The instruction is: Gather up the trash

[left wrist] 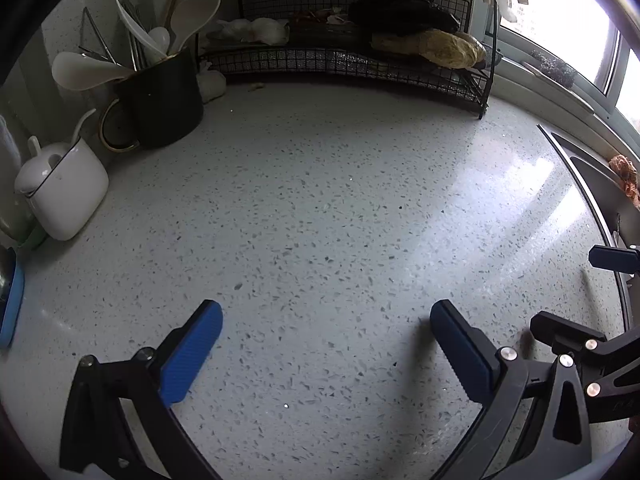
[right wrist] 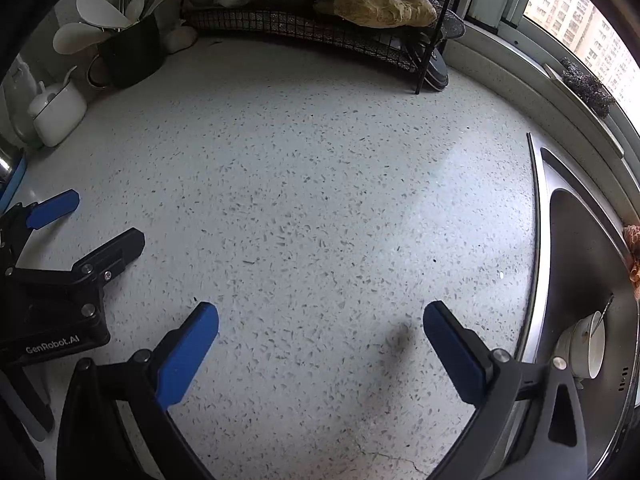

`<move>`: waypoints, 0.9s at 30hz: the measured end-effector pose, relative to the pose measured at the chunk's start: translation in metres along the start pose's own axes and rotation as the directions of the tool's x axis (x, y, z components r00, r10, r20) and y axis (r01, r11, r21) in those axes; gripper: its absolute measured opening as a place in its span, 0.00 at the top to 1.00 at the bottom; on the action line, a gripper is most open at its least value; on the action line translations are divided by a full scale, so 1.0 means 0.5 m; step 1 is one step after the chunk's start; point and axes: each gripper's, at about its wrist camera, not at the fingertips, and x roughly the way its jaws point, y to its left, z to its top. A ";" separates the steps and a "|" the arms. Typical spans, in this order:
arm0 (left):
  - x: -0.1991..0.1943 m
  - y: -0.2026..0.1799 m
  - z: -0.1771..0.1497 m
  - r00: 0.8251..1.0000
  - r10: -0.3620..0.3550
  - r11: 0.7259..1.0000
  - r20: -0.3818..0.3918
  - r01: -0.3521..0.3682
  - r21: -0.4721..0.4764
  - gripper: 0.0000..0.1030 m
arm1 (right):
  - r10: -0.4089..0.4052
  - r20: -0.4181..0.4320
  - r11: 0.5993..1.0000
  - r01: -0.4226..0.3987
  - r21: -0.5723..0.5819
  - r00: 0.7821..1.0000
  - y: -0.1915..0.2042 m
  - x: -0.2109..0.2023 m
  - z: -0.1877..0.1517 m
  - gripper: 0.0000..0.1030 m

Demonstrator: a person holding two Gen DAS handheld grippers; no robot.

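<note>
My left gripper [left wrist: 326, 320] is open and empty, low over the speckled white countertop [left wrist: 320, 200]. My right gripper [right wrist: 320, 320] is open and empty too, over the same countertop [right wrist: 320, 180]. Each gripper shows in the other's view: the right one at the right edge of the left wrist view [left wrist: 568, 292], the left one at the left edge of the right wrist view [right wrist: 100, 220]. A small pale scrap [left wrist: 255, 87] lies by the wire rack's foot. A tiny white speck [right wrist: 501, 275] lies near the sink edge. I see no larger piece of trash on the counter.
A black wire rack [left wrist: 344, 60] with bags and food stands at the back. A black utensil holder [left wrist: 160, 96] and a white lidded pot [left wrist: 64, 188] stand at the left. A steel sink [right wrist: 580, 260] with a bowl [right wrist: 584, 348] lies at the right.
</note>
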 end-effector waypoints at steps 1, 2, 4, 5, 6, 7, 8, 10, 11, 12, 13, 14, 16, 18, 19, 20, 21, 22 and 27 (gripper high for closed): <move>0.001 0.000 0.000 1.000 0.000 1.000 0.000 0.000 -0.001 0.00 | -0.002 0.002 1.000 0.002 -0.002 1.000 0.000 -0.001 0.000 0.01; 0.000 0.002 -0.002 1.000 -0.002 1.000 0.000 0.002 -0.004 0.00 | -0.005 0.004 1.000 0.005 -0.002 1.000 0.000 -0.002 -0.001 0.01; 0.001 0.002 -0.002 1.000 -0.004 1.000 0.001 0.004 -0.007 0.00 | -0.007 0.002 1.000 0.007 -0.004 1.000 0.001 -0.003 -0.006 0.01; 0.001 0.002 -0.003 1.000 -0.002 1.000 0.001 0.002 -0.006 0.00 | -0.008 0.002 1.000 0.008 -0.006 1.000 0.001 -0.004 -0.008 0.01; 0.001 0.002 -0.002 1.000 -0.002 1.000 0.001 0.002 -0.007 0.00 | -0.009 0.001 1.000 0.009 -0.005 1.000 0.000 -0.004 -0.010 0.01; 0.001 0.002 -0.002 1.000 -0.003 1.000 0.002 0.003 -0.009 0.00 | -0.009 0.001 1.000 0.009 -0.003 1.000 -0.002 -0.005 -0.013 0.01; 0.001 0.003 -0.003 1.000 -0.003 1.000 0.002 0.003 -0.010 0.00 | -0.011 0.003 1.000 0.011 -0.003 1.000 -0.002 -0.006 -0.014 0.01; 0.001 0.002 -0.003 1.000 -0.003 1.000 0.002 0.004 -0.010 0.00 | -0.015 0.004 1.000 0.015 -0.002 1.000 0.000 -0.009 -0.020 0.01; 0.001 0.003 -0.003 1.000 -0.003 1.000 0.002 0.004 -0.013 0.00 | -0.015 0.004 1.000 0.015 0.000 1.000 0.000 -0.010 -0.022 0.01; 0.000 0.004 -0.004 1.000 -0.004 1.000 0.002 0.004 -0.015 0.00 | -0.016 0.004 1.000 0.016 0.000 1.000 0.000 -0.011 -0.023 0.01; -0.002 0.004 -0.007 1.000 -0.002 1.000 0.003 0.002 -0.017 0.00 | -0.017 0.004 1.000 0.017 0.001 1.000 0.002 -0.012 -0.024 0.01; -0.002 0.004 -0.007 1.000 -0.002 1.000 0.003 0.002 -0.017 0.00 | -0.018 0.004 1.000 0.018 0.003 1.000 0.003 -0.014 -0.027 0.01; -0.001 0.004 -0.007 1.000 -0.001 1.000 0.003 0.001 -0.017 0.00 | -0.018 0.002 1.000 0.018 0.007 1.000 0.003 -0.015 -0.029 0.01; -0.002 0.003 -0.007 1.000 -0.001 1.000 0.003 0.001 -0.018 0.00 | -0.020 0.001 1.000 0.020 0.010 1.000 0.005 -0.017 -0.032 0.01; -0.002 0.004 -0.007 1.000 -0.001 1.000 0.003 0.001 -0.017 0.00 | -0.019 0.002 1.000 0.019 0.010 1.000 0.006 -0.017 -0.031 0.01; -0.002 0.003 -0.008 1.000 0.000 1.000 0.003 0.000 -0.018 0.00 | -0.019 0.002 1.000 0.019 0.012 1.000 0.007 -0.019 -0.033 0.01; -0.003 0.003 -0.009 1.000 0.001 1.000 0.003 -0.001 -0.019 0.00 | -0.020 0.002 1.000 0.020 0.016 1.000 0.009 -0.020 -0.035 0.01; -0.003 0.003 -0.010 1.000 0.001 1.000 0.003 -0.001 -0.020 0.00 | -0.020 0.001 1.000 0.020 0.020 1.000 0.010 -0.021 -0.036 0.01; -0.003 0.004 -0.010 1.000 0.003 1.000 0.003 -0.003 -0.030 0.00 | -0.023 0.002 0.999 0.023 0.029 1.000 0.014 -0.026 -0.041 0.01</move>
